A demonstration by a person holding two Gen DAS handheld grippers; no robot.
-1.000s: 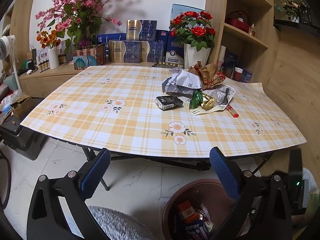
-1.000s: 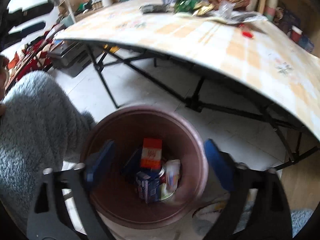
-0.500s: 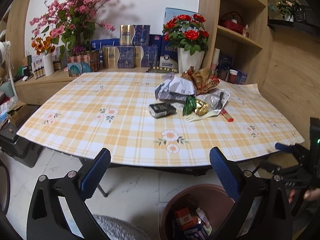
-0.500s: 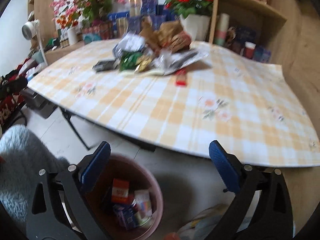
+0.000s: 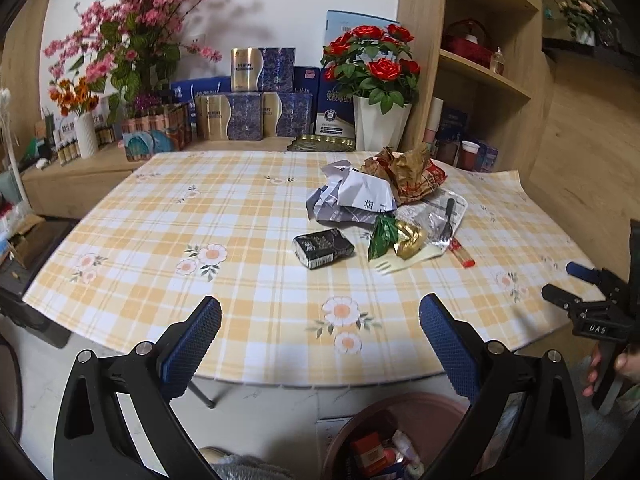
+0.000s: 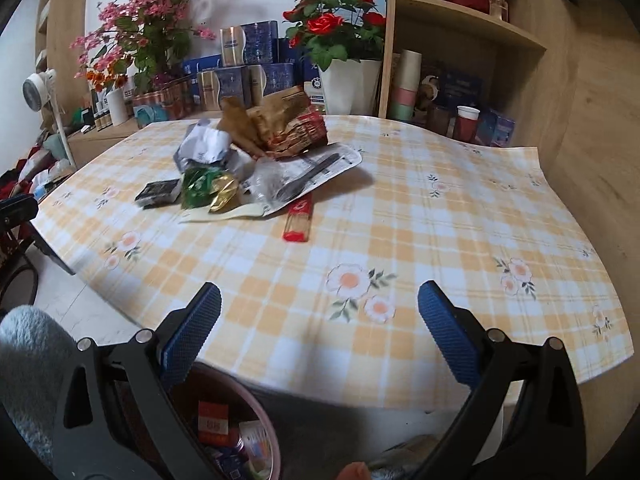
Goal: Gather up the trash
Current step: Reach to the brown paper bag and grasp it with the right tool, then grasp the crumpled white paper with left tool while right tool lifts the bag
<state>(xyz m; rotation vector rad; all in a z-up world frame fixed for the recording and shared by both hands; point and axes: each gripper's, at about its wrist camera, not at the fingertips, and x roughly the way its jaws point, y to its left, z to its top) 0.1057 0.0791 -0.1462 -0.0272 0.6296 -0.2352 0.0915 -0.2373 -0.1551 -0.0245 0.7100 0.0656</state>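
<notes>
A heap of trash lies on the checked tablecloth (image 5: pixel 240 216): a crumpled brown bag (image 5: pixel 408 174), white crumpled paper (image 5: pixel 356 196), a black pack (image 5: pixel 323 248), a green and gold wrapper (image 5: pixel 394 236), a clear wrapper with a fork (image 5: pixel 442 220) and a red stick packet (image 5: pixel 460 254). The same red packet (image 6: pixel 298 218) and black pack (image 6: pixel 158 194) show in the right wrist view. My left gripper (image 5: pixel 320 344) hangs open above the near table edge, holding nothing. My right gripper (image 6: pixel 318 336) is open too, empty, over the table's near right part. A brown bin (image 5: pixel 400 440) with discarded packets stands below.
Flower vases (image 5: pixel 380 128), blue and gold boxes (image 5: pixel 244 120) and a wooden shelf (image 5: pixel 480 80) line the wall behind the table. Cups (image 6: pixel 466 120) stand on the low shelf at right. The bin rim (image 6: pixel 272 440) and a grey fuzzy sleeve (image 6: pixel 28 360) sit near my right gripper.
My right gripper has risen from over the bin to above the table edge, facing the trash heap. My left gripper has lifted and moved a little closer to the table. Both stay open.
</notes>
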